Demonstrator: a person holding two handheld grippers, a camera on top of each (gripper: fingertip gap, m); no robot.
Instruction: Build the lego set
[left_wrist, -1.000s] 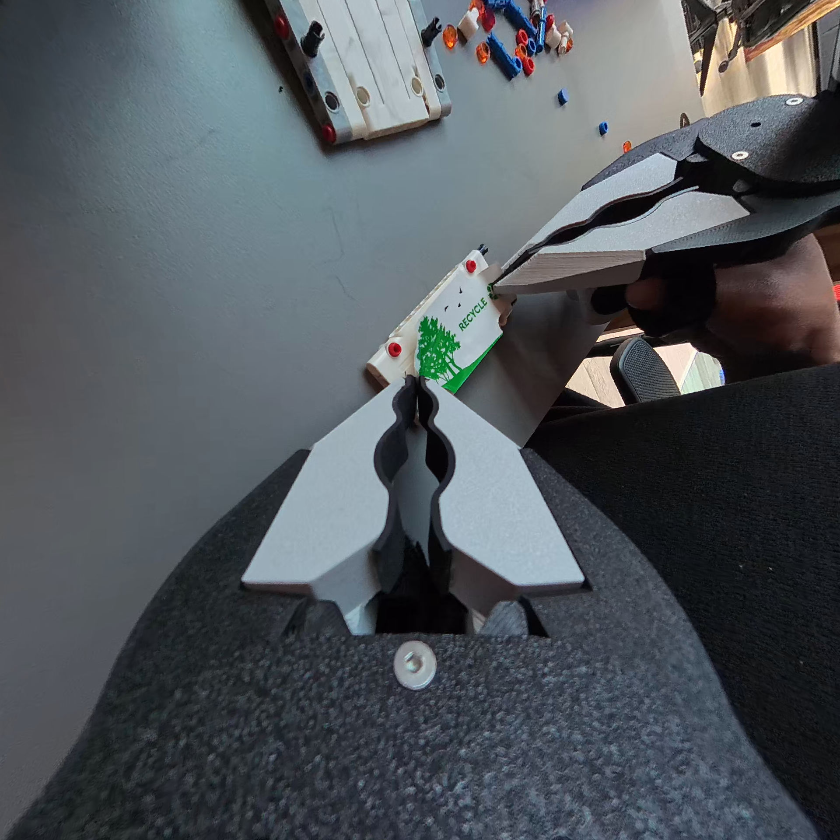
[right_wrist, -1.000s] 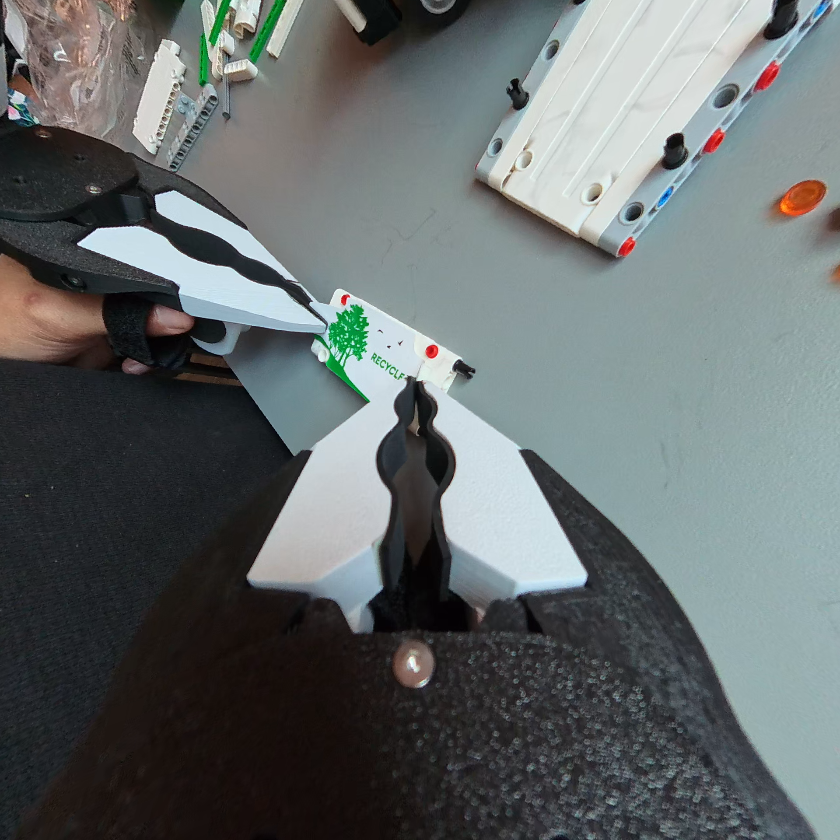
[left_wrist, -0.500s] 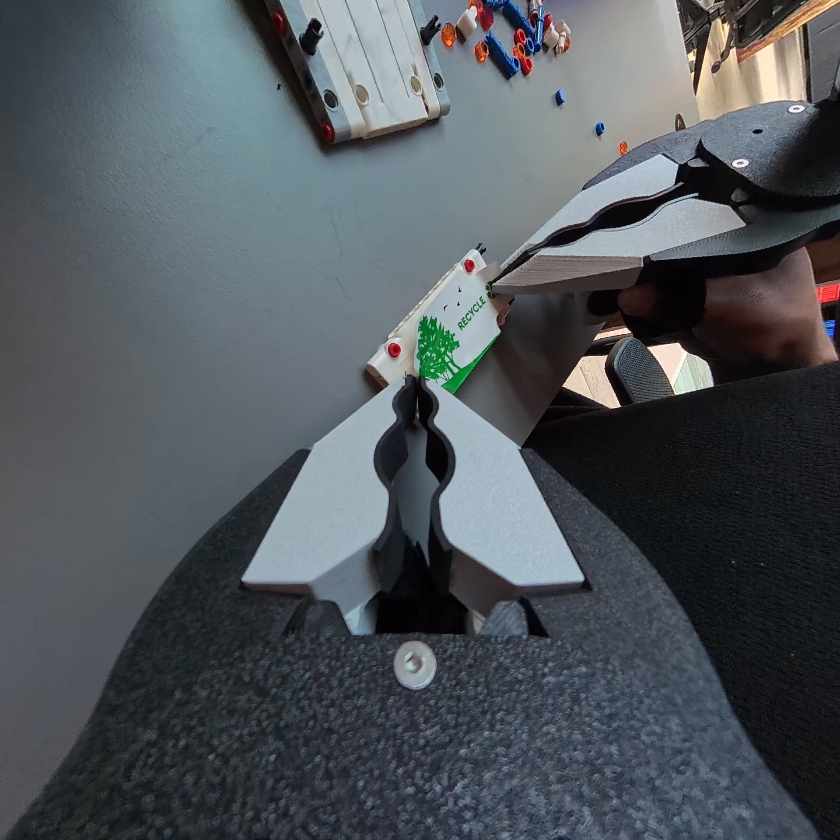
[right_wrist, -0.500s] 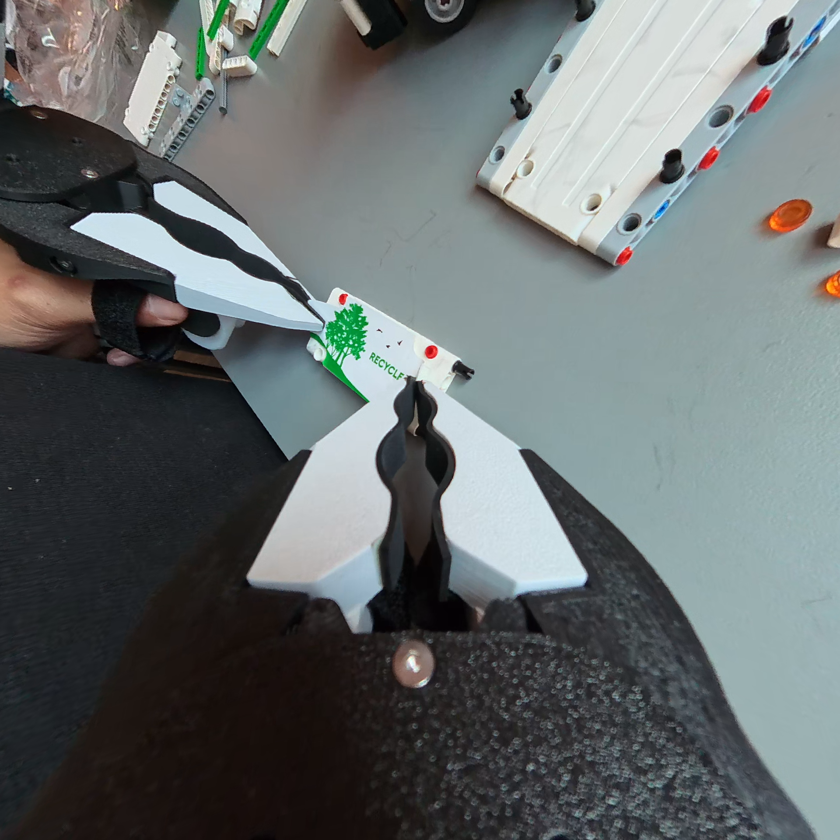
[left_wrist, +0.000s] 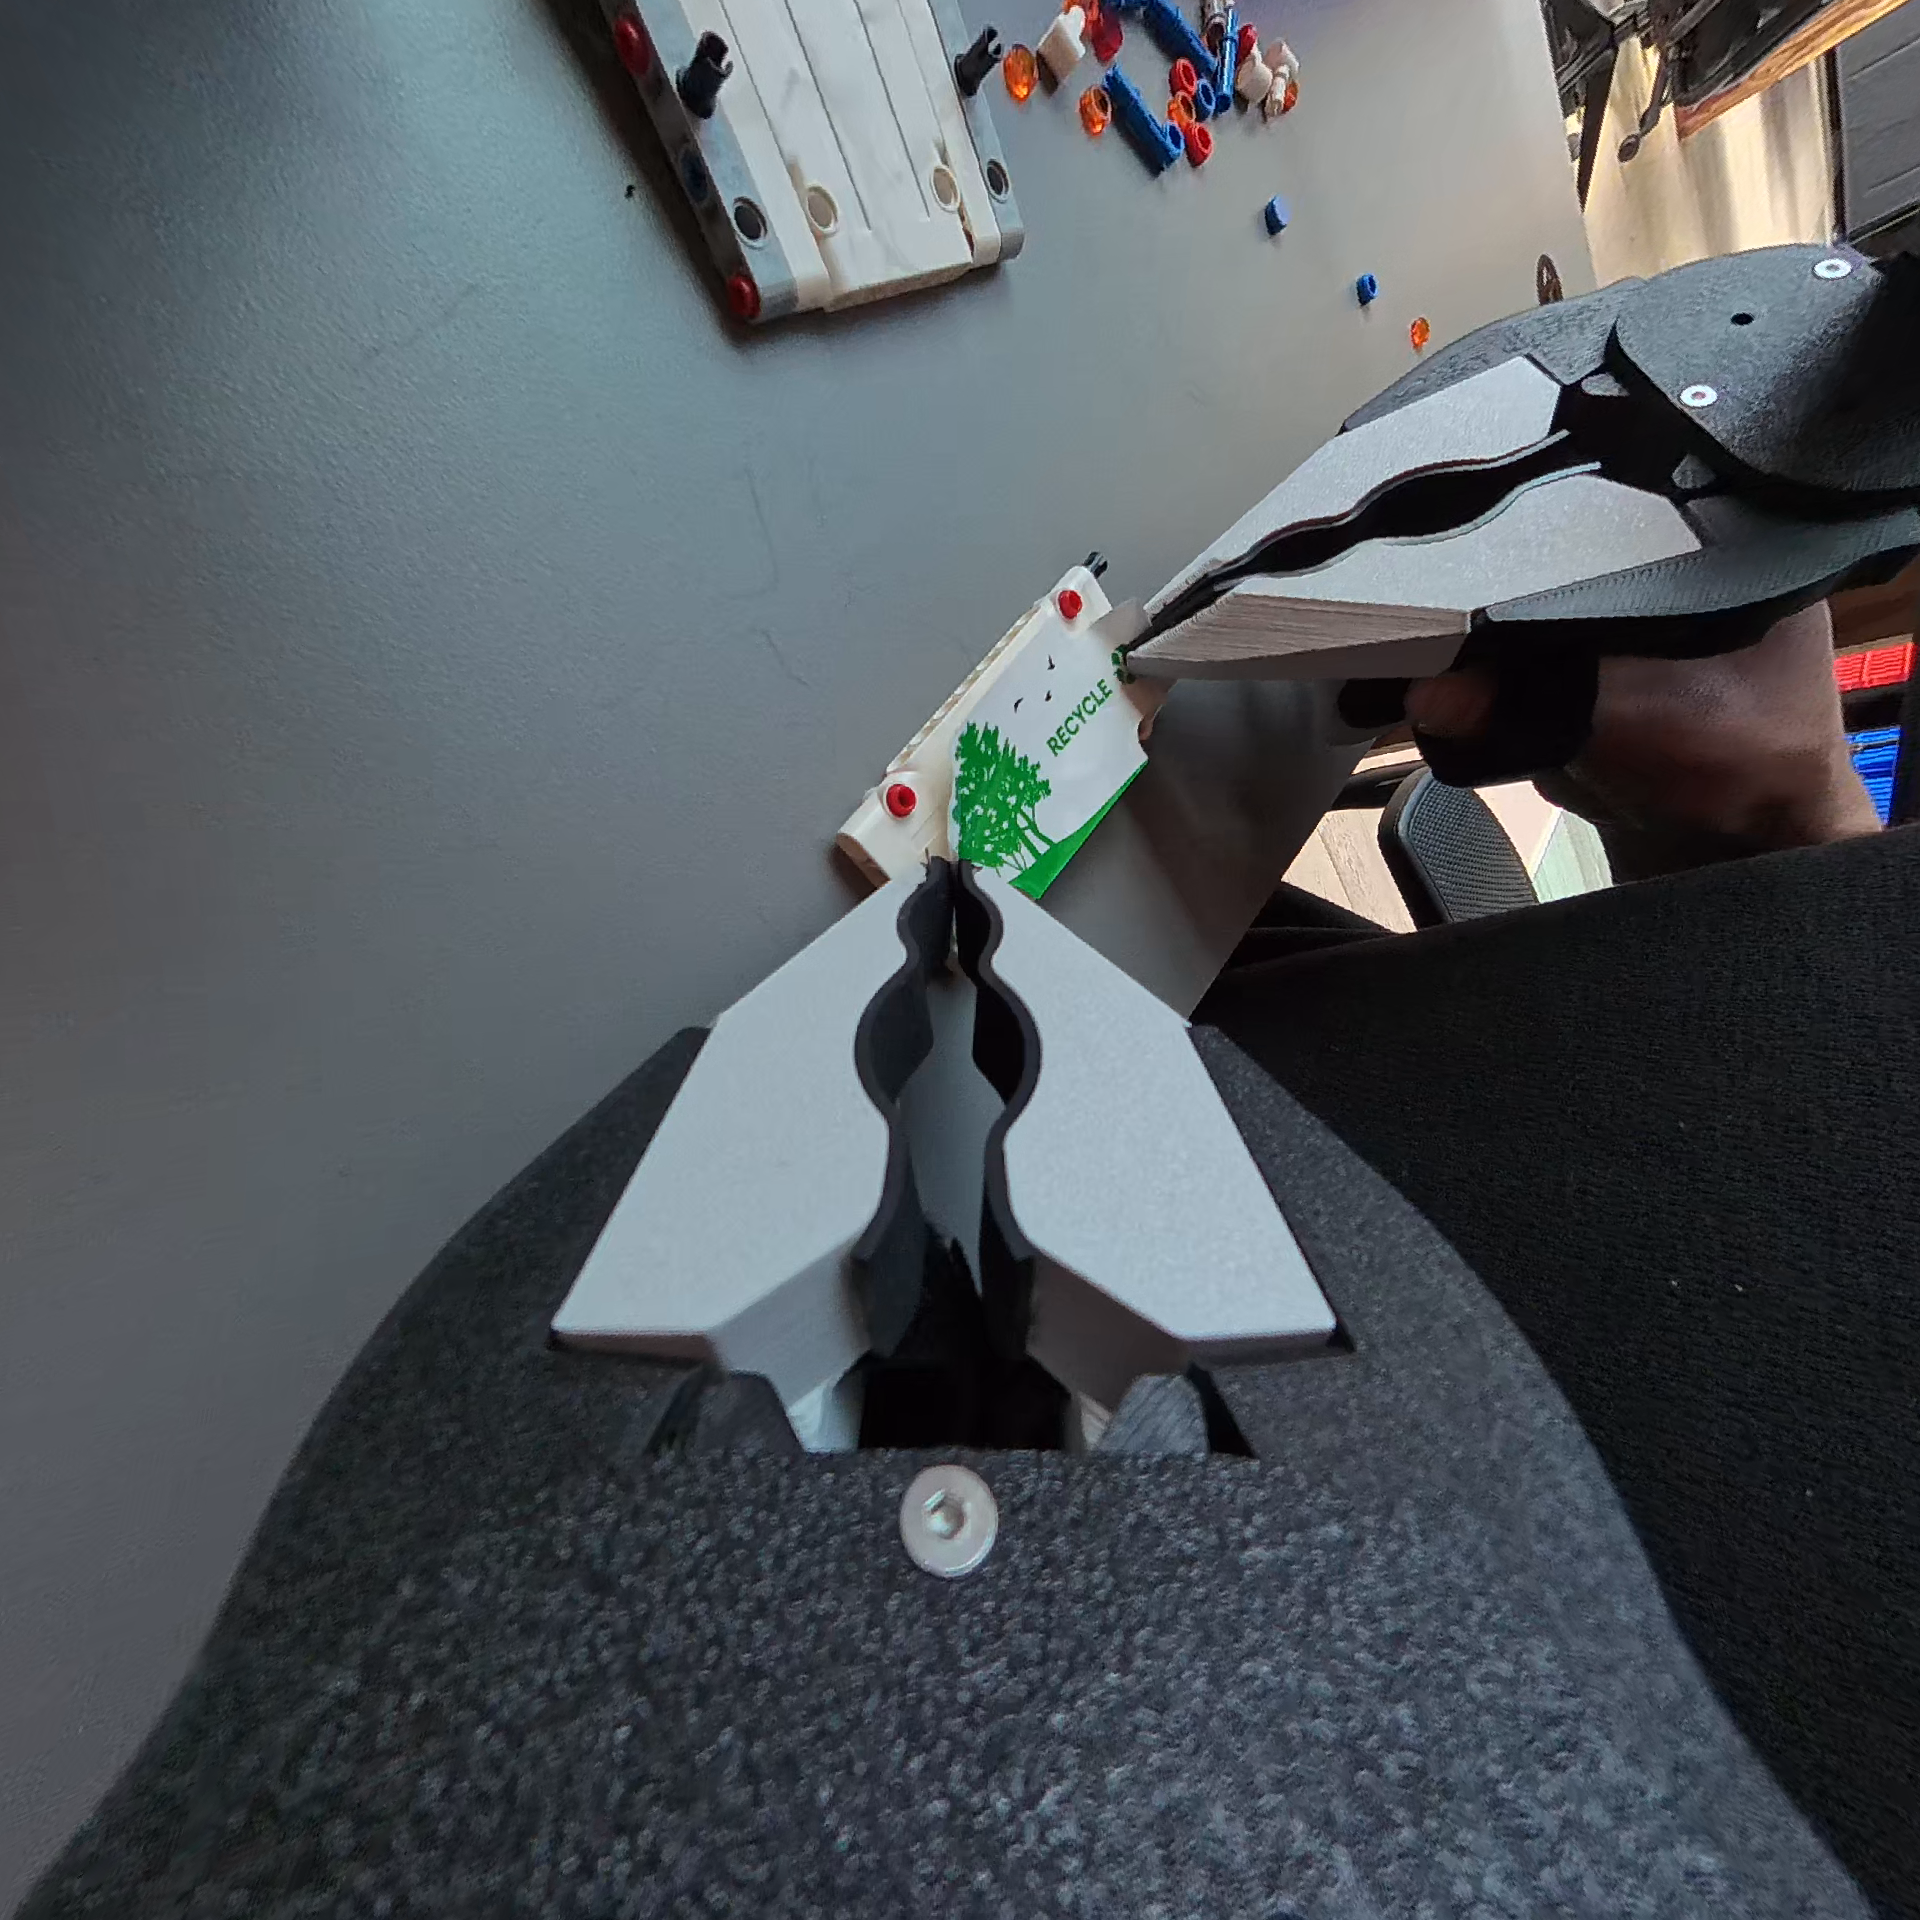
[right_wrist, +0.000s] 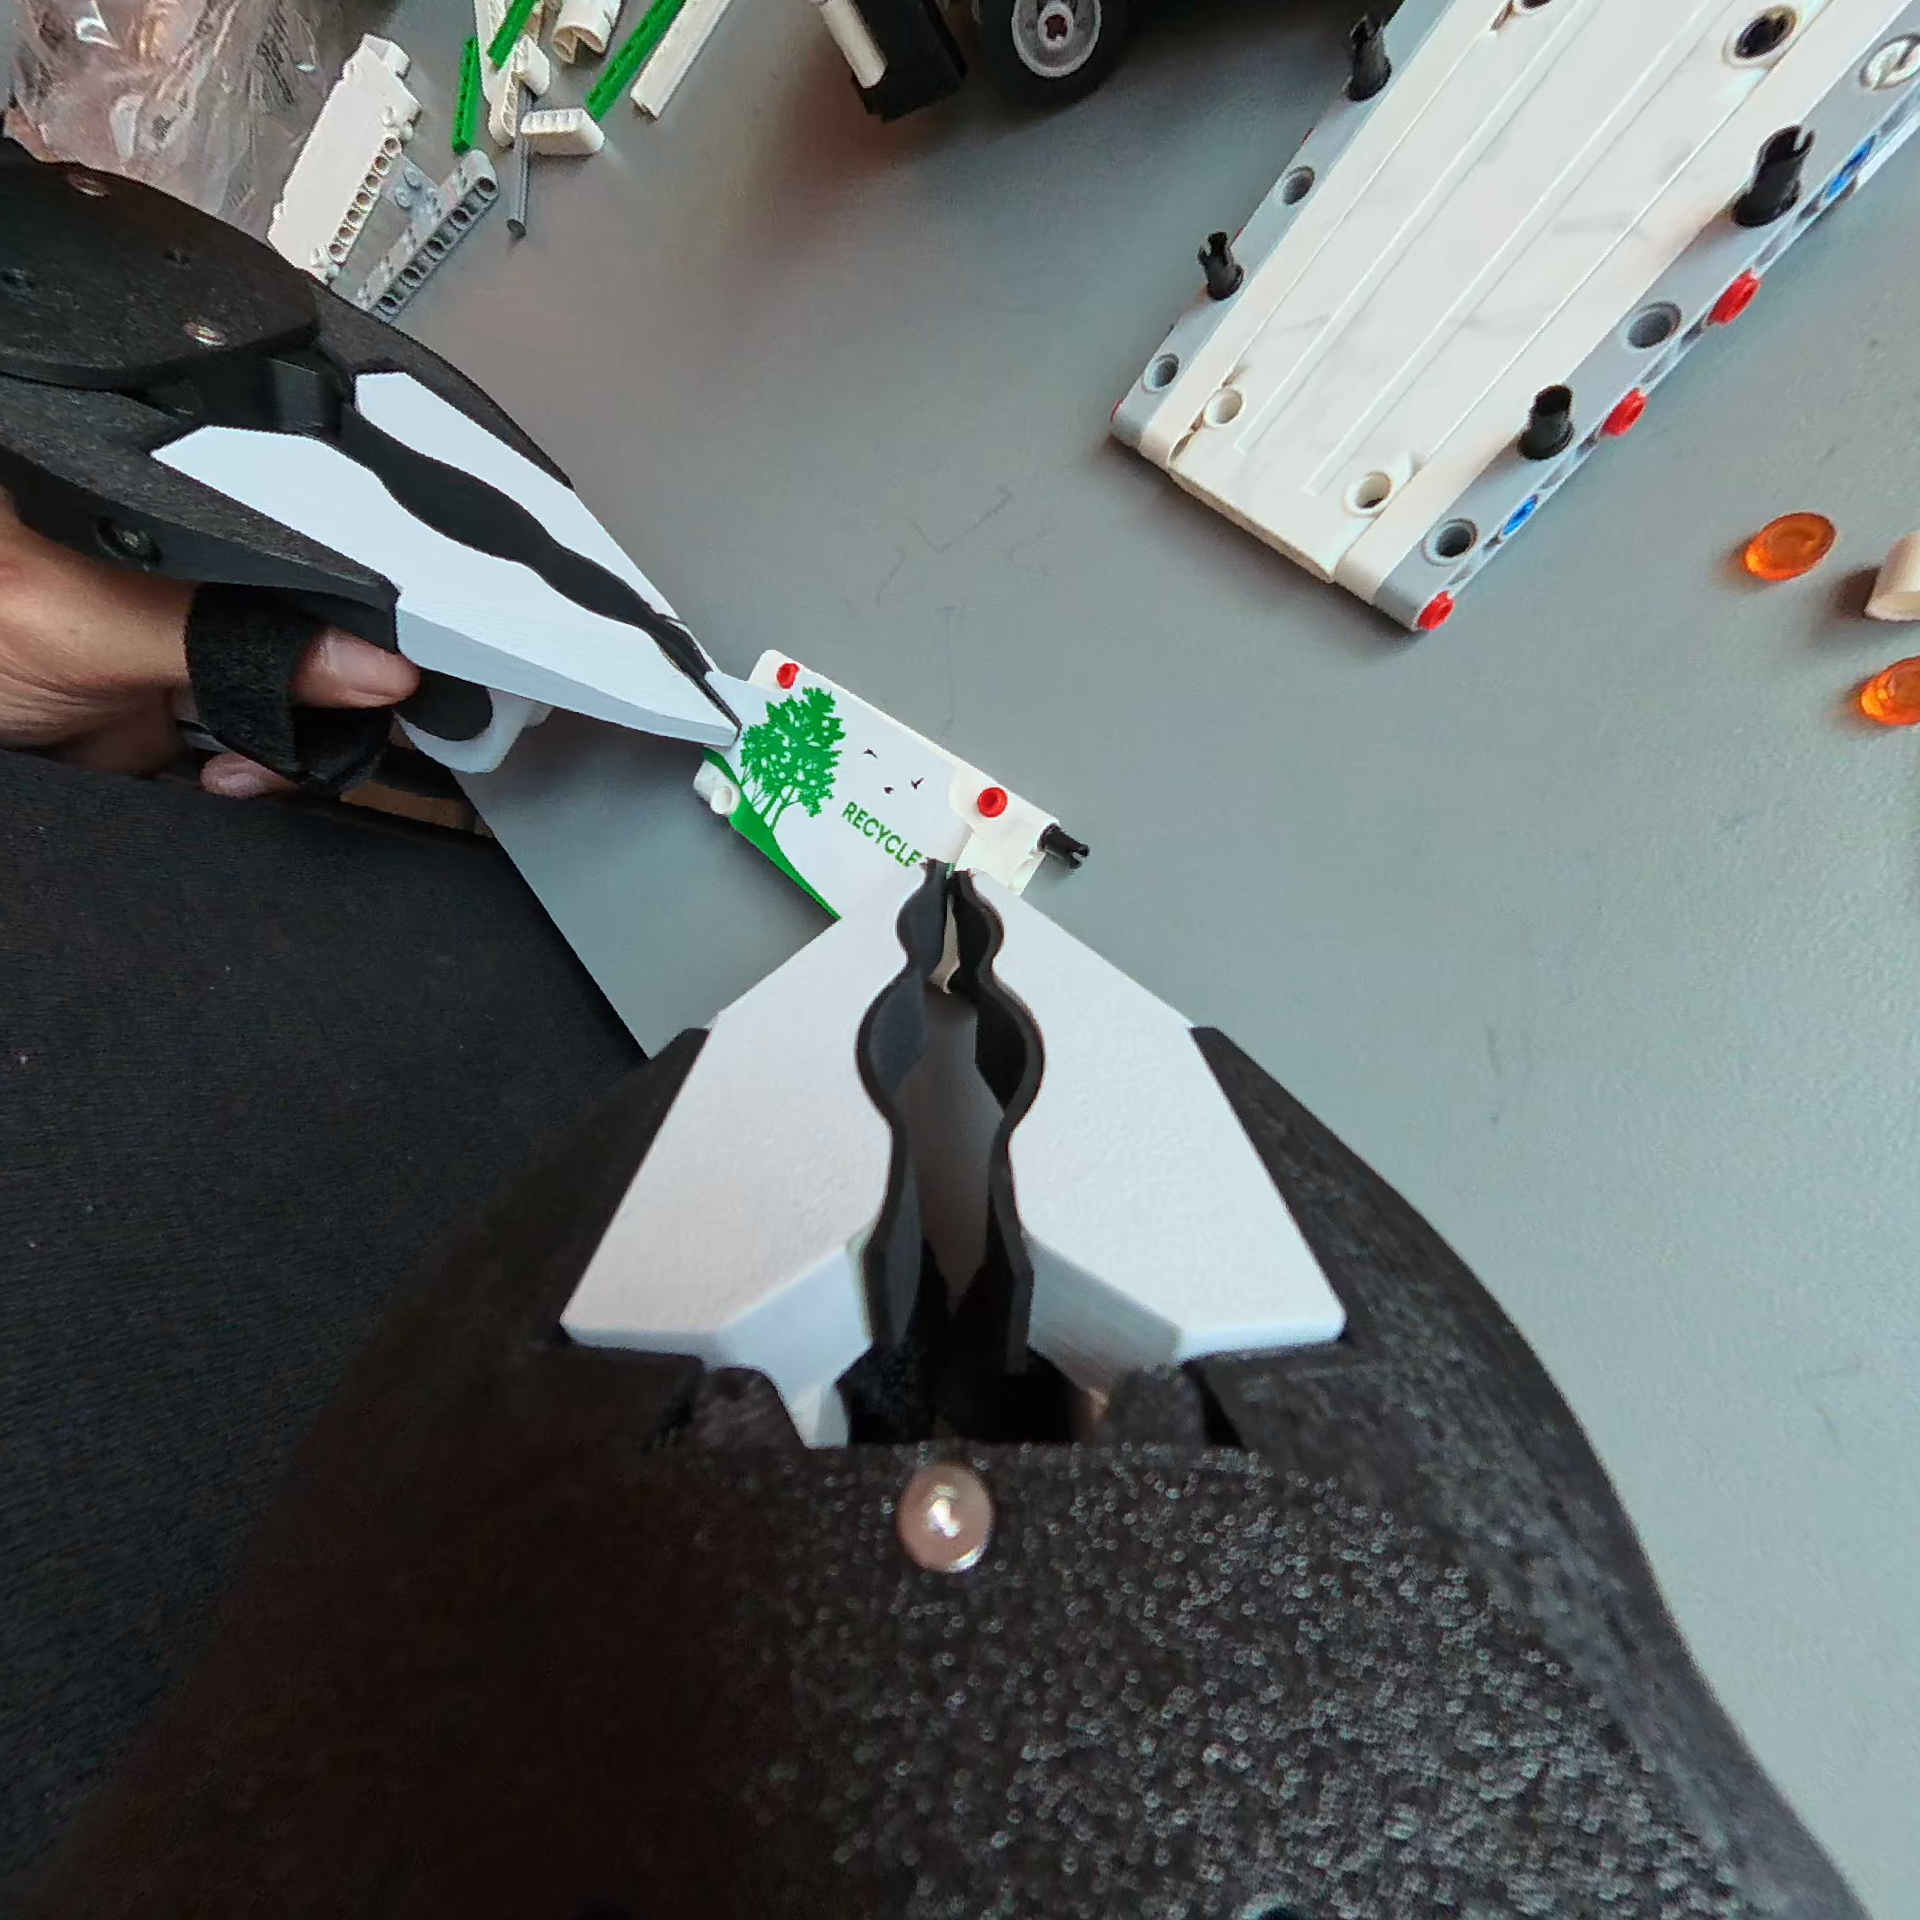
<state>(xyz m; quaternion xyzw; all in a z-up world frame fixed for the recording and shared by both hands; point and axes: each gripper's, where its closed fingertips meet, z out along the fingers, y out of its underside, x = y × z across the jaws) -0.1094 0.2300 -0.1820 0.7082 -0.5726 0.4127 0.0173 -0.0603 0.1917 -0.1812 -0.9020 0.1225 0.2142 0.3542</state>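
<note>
The white panel (left_wrist: 1049, 748) with the green tree print is being gripped at both ends, near the counter's (left_wrist: 364, 623) front edge. The left gripper (left_wrist: 954, 883) is pinching the panel's tree end with closed jaws; the right gripper (right_wrist: 943, 883) is clamping the opposite end, jaws shut on its edge. Red pins and a black pin (right_wrist: 1065, 844) are sticking out of the panel's white beam. Beyond the panel, a larger white and grey plate assembly (right_wrist: 1455, 312) is lying flat. Right of that assembly, orange studs (right_wrist: 1787, 545) are sitting loose. Left of the panel, white and green beams (right_wrist: 436, 135) are lying scattered.
</note>
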